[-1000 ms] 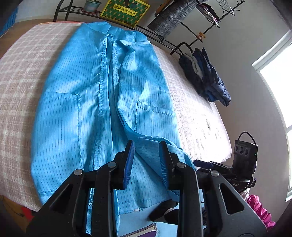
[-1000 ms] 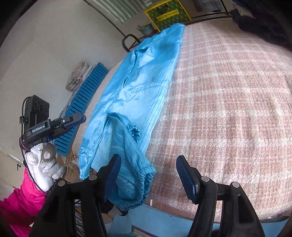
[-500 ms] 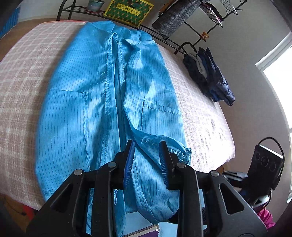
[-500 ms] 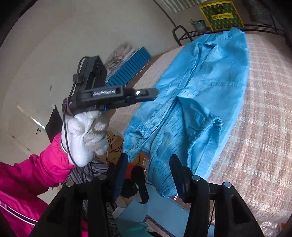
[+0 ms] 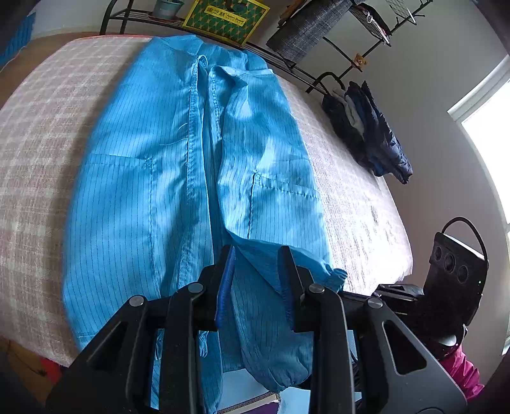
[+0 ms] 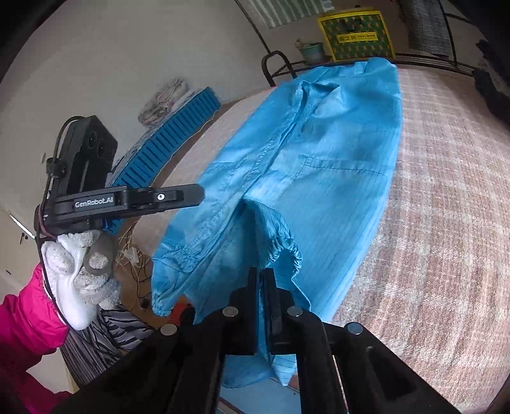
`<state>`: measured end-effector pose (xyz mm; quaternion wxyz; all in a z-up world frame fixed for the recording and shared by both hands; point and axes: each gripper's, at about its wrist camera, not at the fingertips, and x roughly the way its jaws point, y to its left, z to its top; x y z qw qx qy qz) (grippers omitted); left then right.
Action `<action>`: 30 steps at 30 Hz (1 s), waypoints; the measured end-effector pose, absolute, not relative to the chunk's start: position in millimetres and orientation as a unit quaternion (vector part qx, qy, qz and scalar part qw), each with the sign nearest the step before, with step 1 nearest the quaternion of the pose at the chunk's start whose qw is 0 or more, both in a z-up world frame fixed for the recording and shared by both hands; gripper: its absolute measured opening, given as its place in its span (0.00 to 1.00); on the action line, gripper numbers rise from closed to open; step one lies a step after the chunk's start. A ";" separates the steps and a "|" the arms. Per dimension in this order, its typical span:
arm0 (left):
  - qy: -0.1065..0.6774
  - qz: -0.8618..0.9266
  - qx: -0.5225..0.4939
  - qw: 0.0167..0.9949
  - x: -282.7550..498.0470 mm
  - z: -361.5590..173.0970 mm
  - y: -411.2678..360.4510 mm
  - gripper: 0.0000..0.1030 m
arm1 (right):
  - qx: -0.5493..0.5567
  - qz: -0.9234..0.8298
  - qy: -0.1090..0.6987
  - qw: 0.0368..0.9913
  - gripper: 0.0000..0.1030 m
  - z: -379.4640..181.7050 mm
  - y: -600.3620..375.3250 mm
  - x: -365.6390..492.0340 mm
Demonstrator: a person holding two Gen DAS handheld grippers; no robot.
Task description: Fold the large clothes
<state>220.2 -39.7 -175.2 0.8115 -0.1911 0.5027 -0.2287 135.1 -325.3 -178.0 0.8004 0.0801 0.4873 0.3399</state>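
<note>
While the blue striped garment [image 5: 178, 178] is spread lengthwise over the checked bed cover [image 5: 35, 153], filling the centre of the left wrist view, its near end is draped over the bed's front edge at the bottom of the frame. One elastic-cuffed sleeve [image 5: 274, 324] is folded across that near end and hangs down between the fingers of the left gripper [image 5: 255, 283]. The left gripper's jaws are seen partly closed with the sleeve fabric lying between them; whether the pads actually pinch the cloth cannot be told from the picture.

In the right wrist view the garment is seen running from the upper right toward the lower centre, with the gathered cuff [image 6: 283, 251] just above the right gripper [image 6: 261, 302]. The right gripper is clamped tight, its two black fingers brought together on a fold of the blue fabric at the bottom centre of the frame. At the left of that view the left gripper is held in a white-gloved hand [image 6: 79, 274] with a pink sleeve [image 6: 25, 321] below it.

A yellow and green box [image 5: 226, 17] and a small pot [image 5: 167, 8] are seen on a black rack beyond the bed at the top of the left wrist view, and dark clothes [image 5: 366, 130] are piled at the bed's right edge.
</note>
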 end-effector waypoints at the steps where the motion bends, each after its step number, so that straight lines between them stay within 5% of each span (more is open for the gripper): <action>1: 0.501 -0.228 -0.192 0.812 221.2 -174.2 -39.9 0.25 | 0.082 0.357 0.485 0.794 0.00 -174.7 -320.2 131.3; 5: 0.505 -0.227 -0.190 0.811 224.7 -176.4 -44.4 0.25 | 0.066 0.435 0.506 0.742 0.04 -178.2 -290.5 111.2; 7: 0.516 -0.230 -0.182 0.805 225.0 -183.1 -50.3 0.25 | 0.034 0.436 0.512 0.740 0.23 -181.8 -283.2 95.9; 10: 0.522 -0.238 -0.180 0.799 224.1 -186.6 -56.7 0.25 | 0.057 0.406 0.486 0.771 0.29 -171.0 -312.8 84.6; 12: 0.517 -0.242 -0.181 0.801 224.9 -183.2 -59.3 0.25 | 0.074 0.357 0.466 0.806 0.48 -163.6 -341.4 89.1; 14: 0.512 -0.242 -0.186 0.803 227.5 -178.6 -60.8 0.25 | 0.080 0.315 0.450 0.832 0.55 -161.8 -360.5 99.8; 21: 0.498 -0.250 -0.176 0.811 231.1 -167.6 -70.6 0.25 | 0.153 0.361 0.504 0.770 0.48 -201.2 -339.6 134.6; 30: 0.556 -0.251 -0.129 0.782 219.0 -208.3 -83.1 0.25 | 0.039 0.402 0.490 0.773 0.42 -174.0 -335.2 79.2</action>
